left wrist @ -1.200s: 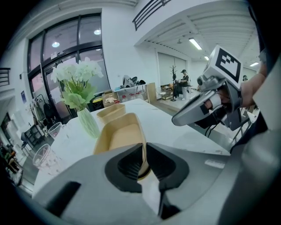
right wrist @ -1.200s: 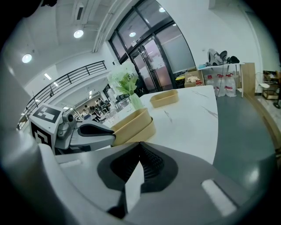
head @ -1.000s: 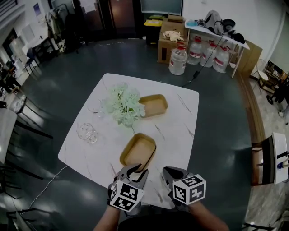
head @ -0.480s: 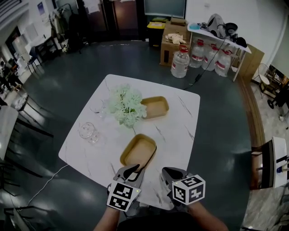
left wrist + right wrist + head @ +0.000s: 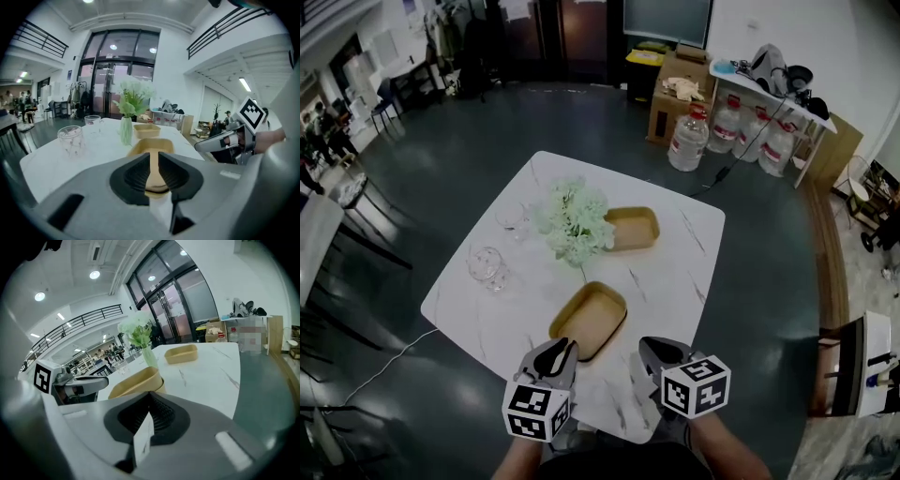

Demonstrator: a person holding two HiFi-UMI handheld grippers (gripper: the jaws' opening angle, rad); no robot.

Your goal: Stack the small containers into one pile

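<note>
- Since the left gripper [image 5: 561, 347] has just been closing, its fingers [image 5: 135, 174] stand only a slit apart. The tan near end of the near container [image 5: 589, 322] shows in that slit, with no clamp evident.
- Right gripper [image 5: 652, 349]: fingers [image 5: 164, 416] pressed together, nothing between them. It is held near the near container, at its 5 o'clock.
- Near container: open side up, flat on the desk [image 5: 675, 281], toward the 6 o'clock edge.
- Far container [image 5: 633, 228]: same kind, at 1 o'clock of the near one and well apart from it.
- Flowers [image 5: 577, 217]: at 12 o'clock of the near container, with the far container just beside them at their 3 o'clock. Judged the one thing likely to be brushed.
- Glasses [image 5: 486, 265]: two, at 10 o'clock, off the likely route.
- Handling, as judged:
  - Seat the fingers squarely on the end wall before lifting.
  - Carry level, passing the flowers on their 3 o'clock side.
  - Line up long sides and rims over the far container, and release only once nested.
</note>
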